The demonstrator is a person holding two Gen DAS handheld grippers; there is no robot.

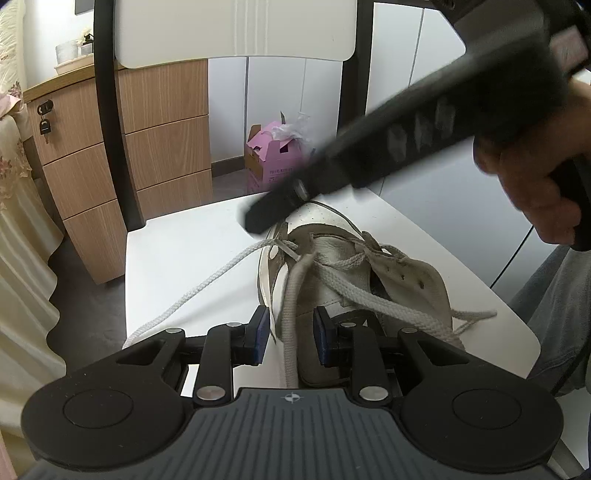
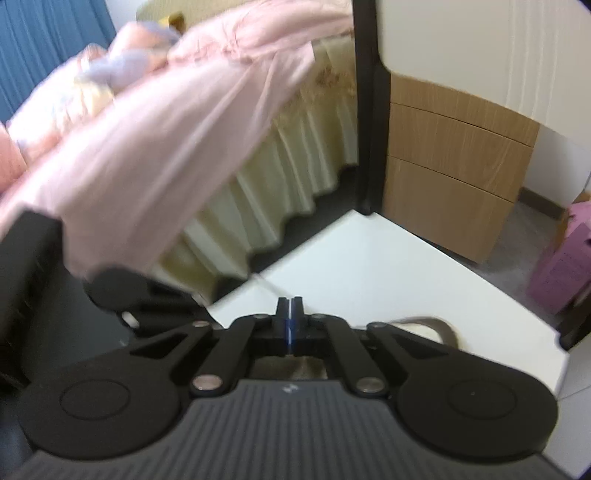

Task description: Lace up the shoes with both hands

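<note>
A worn white shoe (image 1: 402, 273) lies on a white chair seat (image 1: 192, 251), its grey-white lace (image 1: 291, 314) loosely threaded through the eyelets. One lace end runs back between the fingers of my left gripper (image 1: 291, 334), which is open and not touching it. Another lace end (image 1: 207, 284) trails left off the seat edge. My right gripper (image 1: 266, 218) hangs blurred over the shoe's far end; in its own view (image 2: 291, 310) the jaws are shut, and a thin pale lace strand (image 2: 266, 282) runs away from their tip. Only the shoe's edge (image 2: 424, 328) shows there.
The black chair frame (image 1: 110, 122) and white backrest (image 1: 236, 29) stand behind the seat. A wooden drawer unit (image 1: 162, 155) and a pink box (image 1: 273, 158) are on the floor beyond. A bed with pink bedding (image 2: 147, 122) is to the left.
</note>
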